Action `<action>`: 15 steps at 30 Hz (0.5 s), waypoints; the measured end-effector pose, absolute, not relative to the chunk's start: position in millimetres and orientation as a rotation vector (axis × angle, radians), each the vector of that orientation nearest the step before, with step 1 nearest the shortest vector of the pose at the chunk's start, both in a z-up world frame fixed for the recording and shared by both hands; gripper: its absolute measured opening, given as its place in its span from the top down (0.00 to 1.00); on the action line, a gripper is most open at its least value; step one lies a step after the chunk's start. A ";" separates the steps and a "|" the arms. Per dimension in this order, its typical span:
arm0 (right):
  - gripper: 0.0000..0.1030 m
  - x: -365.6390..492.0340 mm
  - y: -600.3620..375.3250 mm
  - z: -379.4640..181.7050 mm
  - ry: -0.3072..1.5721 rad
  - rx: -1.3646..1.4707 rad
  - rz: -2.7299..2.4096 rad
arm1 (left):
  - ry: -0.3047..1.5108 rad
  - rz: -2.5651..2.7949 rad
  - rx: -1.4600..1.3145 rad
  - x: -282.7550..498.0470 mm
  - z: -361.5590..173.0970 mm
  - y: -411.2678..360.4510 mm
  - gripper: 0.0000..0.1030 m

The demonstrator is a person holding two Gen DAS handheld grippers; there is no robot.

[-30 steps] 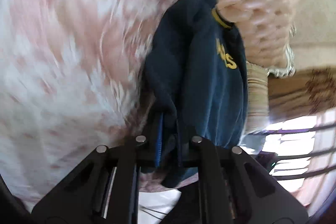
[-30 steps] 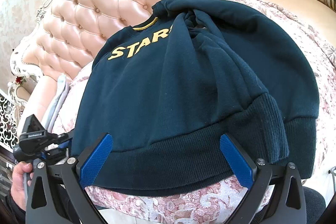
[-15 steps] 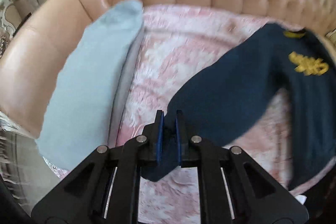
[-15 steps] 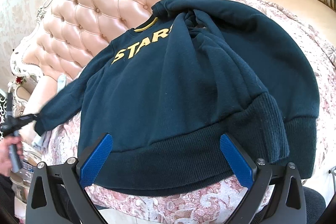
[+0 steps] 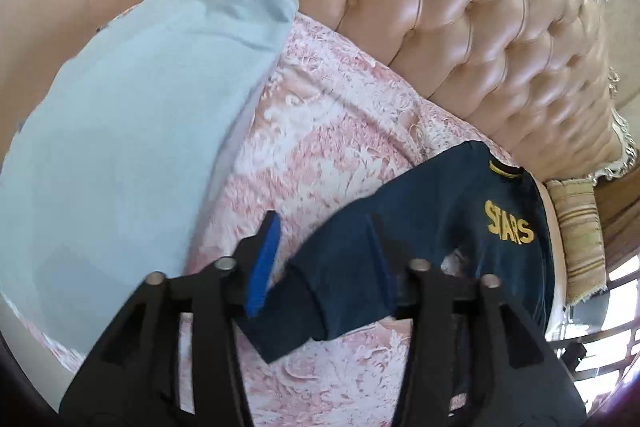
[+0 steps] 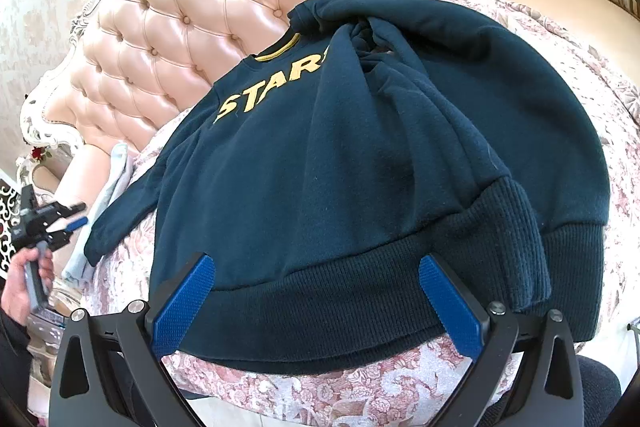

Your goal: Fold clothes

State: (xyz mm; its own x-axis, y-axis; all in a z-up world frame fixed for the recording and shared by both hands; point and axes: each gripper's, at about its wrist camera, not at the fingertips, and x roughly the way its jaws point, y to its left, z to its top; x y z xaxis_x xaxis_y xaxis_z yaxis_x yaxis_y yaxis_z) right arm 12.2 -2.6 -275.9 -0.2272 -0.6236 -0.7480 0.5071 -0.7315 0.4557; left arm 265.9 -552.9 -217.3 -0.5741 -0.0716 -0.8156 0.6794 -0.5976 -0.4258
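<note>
While your left gripper (image 5: pixel 322 259) is opening, the navy sweatshirt (image 6: pixel 360 155) sleeve (image 5: pixel 332 287) lies loose between its jaws on the pink floral cover (image 5: pixel 320 147). Your right gripper (image 6: pixel 316 303) gapes empty at the near hem. Yellow letters read "STARS" (image 5: pixel 509 225).

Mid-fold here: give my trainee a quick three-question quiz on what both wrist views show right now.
1. True or false: the navy sweatshirt lies front up, its yellow lettering showing.
2. What lies between the left tool's opening pads? A) the light blue garment B) the sweatshirt's sleeve cuff C) nothing
3. Fill in: the right tool is wide open over the sweatshirt's ribbed ____.

Key: 1 true; 2 B; 3 hem.
</note>
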 end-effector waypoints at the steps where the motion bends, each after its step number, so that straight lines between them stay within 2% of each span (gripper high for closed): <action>1: 0.00 12.5 -3.0 -275.9 -0.145 1.302 -2.014 | 1.031 -2.209 1.126 263.4 -218.0 -555.2 0.47; 11: 0.00 9.5 -5.6 -275.6 -0.123 1.306 -2.018 | 0.892 -2.274 1.592 215.4 -257.4 -542.8 0.48; 12: 0.00 9.5 -6.4 -275.7 -0.117 1.307 -2.019 | 0.874 -2.281 1.635 211.5 -259.0 -540.0 0.72; 13: 0.00 9.4 -7.1 -275.8 -0.111 1.308 -2.021 | 0.823 -2.296 1.681 207.2 -256.4 -537.0 0.90; 15: 0.00 8.9 -7.5 -276.1 -0.106 1.309 -2.021 | 0.703 -2.305 1.731 200.7 -240.8 -533.5 0.89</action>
State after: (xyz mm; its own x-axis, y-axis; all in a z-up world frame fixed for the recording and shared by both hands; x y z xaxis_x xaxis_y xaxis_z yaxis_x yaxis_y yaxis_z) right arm 8.9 -7.5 -276.1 -0.2295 -0.6021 -0.7647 0.5188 -0.7405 0.4273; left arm 200.7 -533.5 -240.8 -0.3092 0.1394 -0.9407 0.4090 -0.8736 -0.2638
